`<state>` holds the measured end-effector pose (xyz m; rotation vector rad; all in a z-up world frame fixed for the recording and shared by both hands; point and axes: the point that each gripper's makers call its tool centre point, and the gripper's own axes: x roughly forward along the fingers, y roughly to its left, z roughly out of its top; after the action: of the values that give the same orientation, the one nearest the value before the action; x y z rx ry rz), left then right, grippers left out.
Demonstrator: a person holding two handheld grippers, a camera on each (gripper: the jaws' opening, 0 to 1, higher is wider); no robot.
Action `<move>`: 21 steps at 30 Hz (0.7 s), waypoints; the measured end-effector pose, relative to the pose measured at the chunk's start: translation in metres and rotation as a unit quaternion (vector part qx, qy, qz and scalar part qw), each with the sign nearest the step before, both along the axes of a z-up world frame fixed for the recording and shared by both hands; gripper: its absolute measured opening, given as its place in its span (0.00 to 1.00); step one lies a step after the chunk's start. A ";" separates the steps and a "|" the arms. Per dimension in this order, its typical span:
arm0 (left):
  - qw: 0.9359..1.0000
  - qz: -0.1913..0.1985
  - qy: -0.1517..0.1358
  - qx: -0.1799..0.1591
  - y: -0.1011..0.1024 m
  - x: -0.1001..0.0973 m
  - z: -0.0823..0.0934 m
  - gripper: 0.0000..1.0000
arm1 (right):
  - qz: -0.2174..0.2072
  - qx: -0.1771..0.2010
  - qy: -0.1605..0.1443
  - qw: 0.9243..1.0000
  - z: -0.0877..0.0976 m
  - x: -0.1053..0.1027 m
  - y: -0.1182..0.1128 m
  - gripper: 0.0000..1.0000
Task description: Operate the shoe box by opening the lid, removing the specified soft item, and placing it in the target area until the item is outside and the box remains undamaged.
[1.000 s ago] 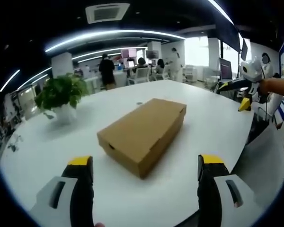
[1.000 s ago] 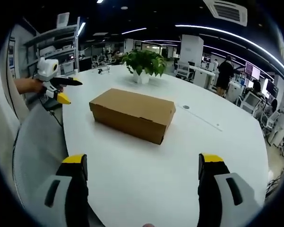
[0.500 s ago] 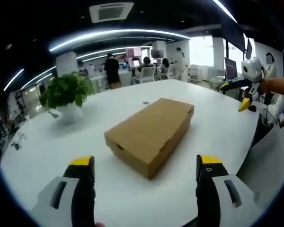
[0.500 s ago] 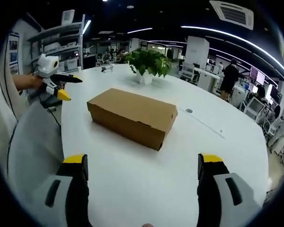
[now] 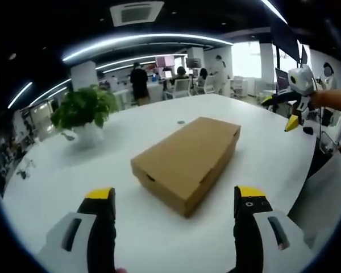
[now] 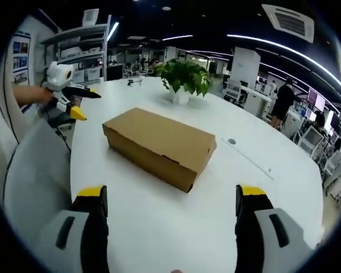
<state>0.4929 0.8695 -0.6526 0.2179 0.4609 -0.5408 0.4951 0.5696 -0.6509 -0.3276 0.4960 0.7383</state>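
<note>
2 grippers hang apart from the shoe box (image 5: 187, 162), left gripper (image 5: 173, 205) and right gripper (image 6: 170, 202), each with jaws wide and holding nothing. The box sits shut in the middle of the white counter (image 5: 62, 187), a plant (image 5: 82, 108) at its 10 o'clock. Thin card looks light and easy to dent, so lift the lid gently by its front edge

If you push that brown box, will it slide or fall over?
The shoe box would probably slide: it lies low and flat on the smooth white table. Tipping seems unlikely. Being thin cardboard, its lid may flex if pressed.
</note>
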 end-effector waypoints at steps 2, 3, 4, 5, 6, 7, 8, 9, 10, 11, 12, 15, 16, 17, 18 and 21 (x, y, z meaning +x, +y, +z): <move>1.000 0.004 0.001 0.000 -0.001 0.001 -0.002 0.87 | 0.006 -0.001 0.001 1.000 -0.002 0.004 0.002 0.86; 1.000 0.005 0.003 0.000 -0.001 0.002 -0.003 0.86 | 0.007 -0.001 0.002 1.000 -0.003 0.006 0.002 0.86; 1.000 0.006 0.005 0.000 -0.002 0.002 -0.004 0.85 | 0.011 -0.002 0.003 1.000 -0.005 0.008 0.004 0.86; 1.000 0.007 0.006 0.000 -0.002 0.003 -0.005 0.85 | 0.014 -0.003 0.004 1.000 -0.006 0.009 0.005 0.85; 1.000 0.007 0.006 0.000 -0.003 0.003 -0.006 0.85 | 0.018 -0.004 0.005 1.000 -0.007 0.011 0.006 0.85; 1.000 0.009 0.006 -0.001 -0.004 0.003 -0.007 0.84 | 0.020 -0.005 0.006 1.000 -0.009 0.013 0.007 0.85; 1.000 0.010 0.007 0.000 -0.004 0.004 -0.008 0.83 | 0.022 -0.007 0.008 1.000 -0.011 0.015 0.007 0.84; 1.000 0.010 0.008 0.000 -0.005 0.004 -0.009 0.83 | 0.025 -0.008 0.009 1.000 -0.012 0.016 0.008 0.84; 1.000 0.011 0.008 -0.001 -0.005 0.004 -0.010 0.82 | 0.029 -0.010 0.010 0.999 -0.014 0.018 0.009 0.83; 1.000 0.013 0.009 -0.002 -0.006 0.005 -0.011 0.82 | 0.029 -0.010 0.011 0.999 -0.014 0.019 0.009 0.83; 1.000 0.015 0.010 -0.003 -0.006 0.005 -0.011 0.81 | 0.032 -0.012 0.011 0.999 -0.016 0.021 0.010 0.82; 1.000 0.020 0.013 -0.005 -0.007 0.007 -0.014 0.80 | 0.036 -0.014 0.012 0.999 -0.019 0.027 0.012 0.81; 1.000 0.021 0.013 -0.005 -0.007 0.007 -0.015 0.80 | 0.037 -0.014 0.012 0.999 -0.019 0.028 0.012 0.79; 1.000 0.023 0.014 -0.006 -0.008 0.008 -0.017 0.79 | 0.038 -0.014 0.013 0.999 -0.021 0.032 0.013 0.79; 1.000 0.024 0.016 -0.006 -0.009 0.008 -0.018 0.79 | 0.040 -0.016 0.013 0.999 -0.023 0.034 0.013 0.78; 0.999 0.025 0.021 -0.007 -0.010 0.010 -0.025 0.77 | 0.050 -0.022 0.016 0.998 -0.029 0.038 0.015 0.76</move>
<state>0.5025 0.8591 -0.6773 0.1817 0.5029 -0.4994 0.5326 0.5850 -0.6801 -0.3849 0.5292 0.8315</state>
